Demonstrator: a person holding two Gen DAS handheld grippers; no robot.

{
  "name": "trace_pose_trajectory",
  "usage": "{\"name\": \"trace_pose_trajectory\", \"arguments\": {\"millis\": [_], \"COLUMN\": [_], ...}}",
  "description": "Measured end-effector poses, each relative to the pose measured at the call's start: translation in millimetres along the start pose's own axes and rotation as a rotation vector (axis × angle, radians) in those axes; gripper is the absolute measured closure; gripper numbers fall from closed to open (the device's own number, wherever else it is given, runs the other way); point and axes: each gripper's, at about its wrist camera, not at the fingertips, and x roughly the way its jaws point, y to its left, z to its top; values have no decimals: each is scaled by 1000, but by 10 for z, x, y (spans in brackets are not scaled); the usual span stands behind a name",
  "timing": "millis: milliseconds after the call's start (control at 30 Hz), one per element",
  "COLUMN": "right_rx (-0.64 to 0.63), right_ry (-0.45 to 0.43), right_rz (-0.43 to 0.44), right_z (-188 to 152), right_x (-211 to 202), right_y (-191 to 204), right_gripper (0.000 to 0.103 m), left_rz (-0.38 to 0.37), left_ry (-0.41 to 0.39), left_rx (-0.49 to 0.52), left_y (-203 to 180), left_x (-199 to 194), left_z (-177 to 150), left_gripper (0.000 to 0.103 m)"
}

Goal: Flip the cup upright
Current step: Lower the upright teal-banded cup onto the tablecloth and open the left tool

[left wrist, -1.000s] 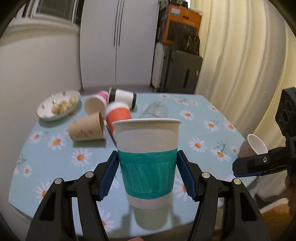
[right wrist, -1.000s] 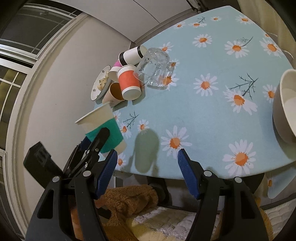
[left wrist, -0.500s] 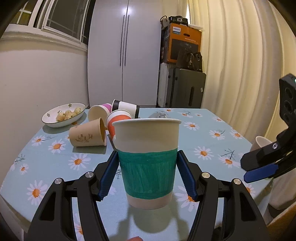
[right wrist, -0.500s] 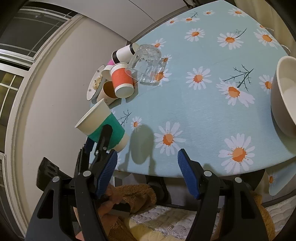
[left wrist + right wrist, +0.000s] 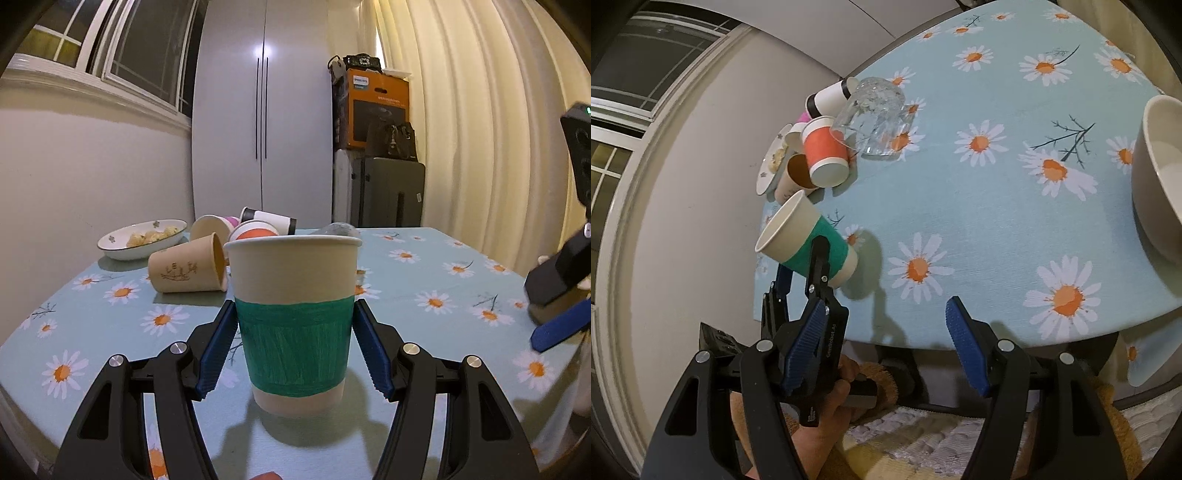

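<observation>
The left gripper point(image 5: 293, 345) has its blue pads on both sides of the green-banded cup point(image 5: 293, 317), maybe just touching — I cannot tell. Open slowly and pull straight back. The cup stands upright, mouth up, low in the middle on the table point(image 5: 424, 280). Far right, the right gripper point(image 5: 886, 349) is wide apart — empty.

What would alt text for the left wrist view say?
A green-banded paper cup stands upright on the daisy tablecloth between the left claw pads. Behind it lie several tipped cups and a snack dish.
</observation>
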Motion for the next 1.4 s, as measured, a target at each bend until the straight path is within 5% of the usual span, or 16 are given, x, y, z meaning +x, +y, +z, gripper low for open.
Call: {"name": "trace_pose_trajectory", "arguments": {"millis": [267,833,1133,1400], "right_rx": [1,5,-11,-37], "right_ry": [11,20,-21,-73], "right_rz": [-2,-2,2,49], "right_z": [-30,-93,-159,-322], "right_x": [57,90,-9,-170], "right_y": [-14,-44,-11,92], "right_gripper": [35,35,35,35], "left_rz": [32,35,21,-15], "left_ry": [-79,-54,-69,-65], "left_rx": [-2,-10,3,-30], "left_y": [-10,30,12,152], "left_x": [-100,-144,-277,-623], "left_z": [-178,-227,-117,89], "left_gripper": [40,40,6,6]}}
